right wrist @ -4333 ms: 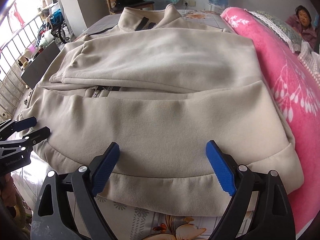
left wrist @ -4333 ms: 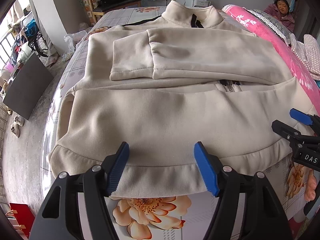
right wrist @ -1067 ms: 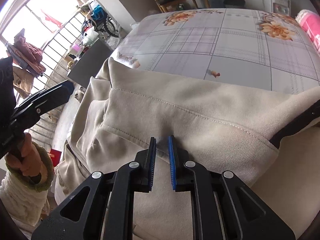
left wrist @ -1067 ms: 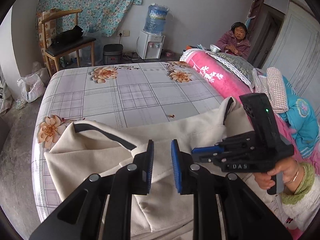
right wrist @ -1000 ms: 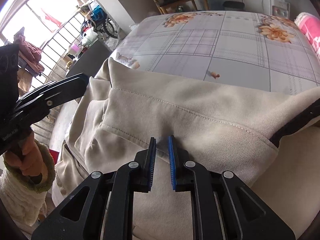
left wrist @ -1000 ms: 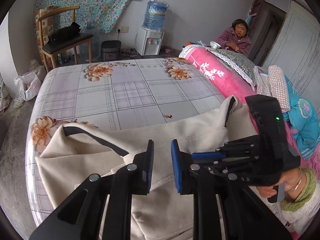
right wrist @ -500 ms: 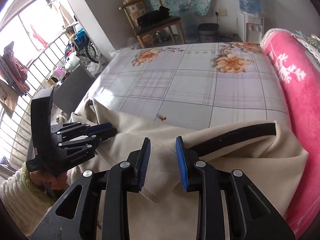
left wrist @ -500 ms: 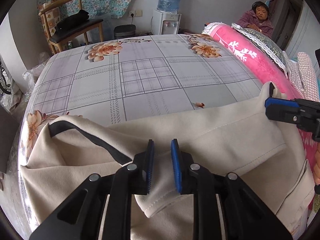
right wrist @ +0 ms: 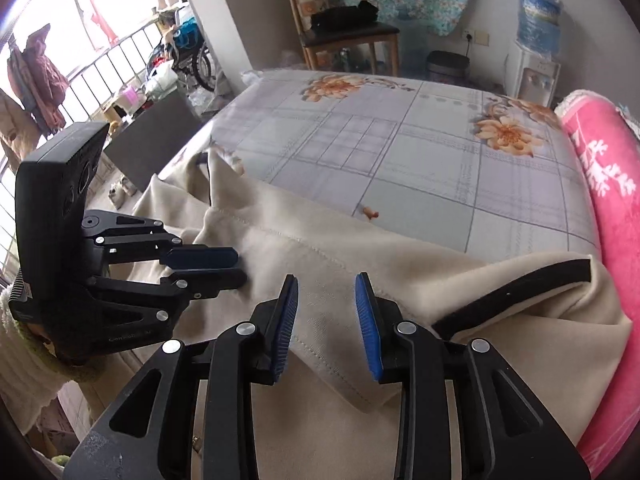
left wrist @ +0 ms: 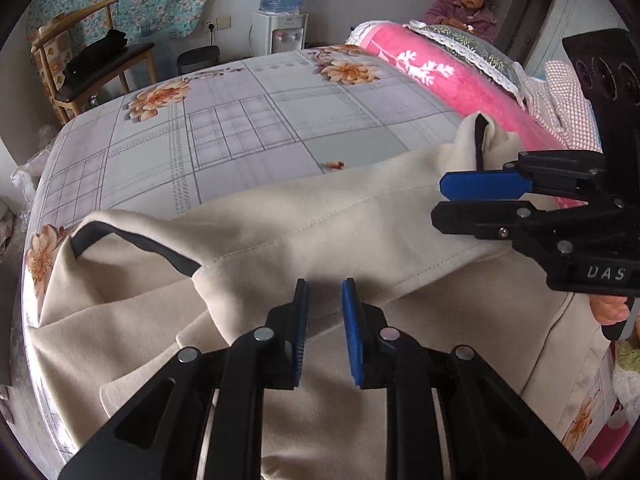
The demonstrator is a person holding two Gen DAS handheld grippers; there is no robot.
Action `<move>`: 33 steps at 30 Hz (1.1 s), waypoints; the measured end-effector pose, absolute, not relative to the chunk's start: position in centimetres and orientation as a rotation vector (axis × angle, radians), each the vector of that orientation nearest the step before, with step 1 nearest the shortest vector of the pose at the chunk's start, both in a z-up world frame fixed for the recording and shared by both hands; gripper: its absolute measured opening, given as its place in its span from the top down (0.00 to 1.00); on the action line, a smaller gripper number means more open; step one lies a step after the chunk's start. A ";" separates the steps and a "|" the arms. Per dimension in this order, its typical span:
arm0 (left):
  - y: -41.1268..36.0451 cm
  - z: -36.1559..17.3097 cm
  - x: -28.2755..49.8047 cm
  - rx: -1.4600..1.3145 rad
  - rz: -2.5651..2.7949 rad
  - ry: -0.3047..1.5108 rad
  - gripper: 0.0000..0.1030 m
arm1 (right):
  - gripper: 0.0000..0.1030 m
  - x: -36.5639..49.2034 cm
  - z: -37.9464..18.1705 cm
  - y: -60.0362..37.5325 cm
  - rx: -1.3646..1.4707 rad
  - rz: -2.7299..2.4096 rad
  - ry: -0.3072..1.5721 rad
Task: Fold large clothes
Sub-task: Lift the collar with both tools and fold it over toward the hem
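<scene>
Left wrist view: cream jacket [left wrist: 360,248] lies at the near end of the bed [left wrist: 248,132], its far part, collar and all, drawn back over the near body, so the stitched hem band now runs across the top. Left gripper [left wrist: 324,320] has its blue pads close together with a fold of that band pinched between them; reads as a grip on the cloth, likely kept to steady this side while the layer settles. Dark inner trim [left wrist: 132,242] shows at the left end, where the cloth gapes open.

Right wrist view: right gripper [right wrist: 326,320] has just been opening; the pads stand clear on both sides of the hem edge, which lies slack between them, touching neither. Judged a release: this side of the fold is laid down. The left gripper shows here at the left, low on the cloth.

Pink blanket [right wrist: 600,184] runs along the right side of the bed, touching the jacket's right end. Far half of the bed is bare floral sheet. A person [left wrist: 468,8] sits beyond the blanket, apart from the work.

Next, by my reckoning: left side let go, then smoothing or a further fold. Risk: the gaping left end may leave the stack uneven.
</scene>
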State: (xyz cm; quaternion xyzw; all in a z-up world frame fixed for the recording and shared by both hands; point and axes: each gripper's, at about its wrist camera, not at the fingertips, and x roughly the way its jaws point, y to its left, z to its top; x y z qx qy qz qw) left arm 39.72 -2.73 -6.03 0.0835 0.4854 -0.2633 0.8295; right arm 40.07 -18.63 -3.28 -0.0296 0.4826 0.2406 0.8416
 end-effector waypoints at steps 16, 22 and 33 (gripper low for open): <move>0.6 -2.0 38.6 0.014 -0.583 0.937 0.82 | 0.71 37.9 -1.5 -18.6 -0.098 0.474 1.015; 0.4 -3.4 41.8 0.006 -0.408 0.978 0.82 | 0.71 40.0 -2.8 -14.7 -0.150 0.503 1.002; 0.1 -6.1 40.7 0.054 -0.385 1.018 0.82 | 0.71 38.5 -5.3 -21.9 0.030 0.451 1.089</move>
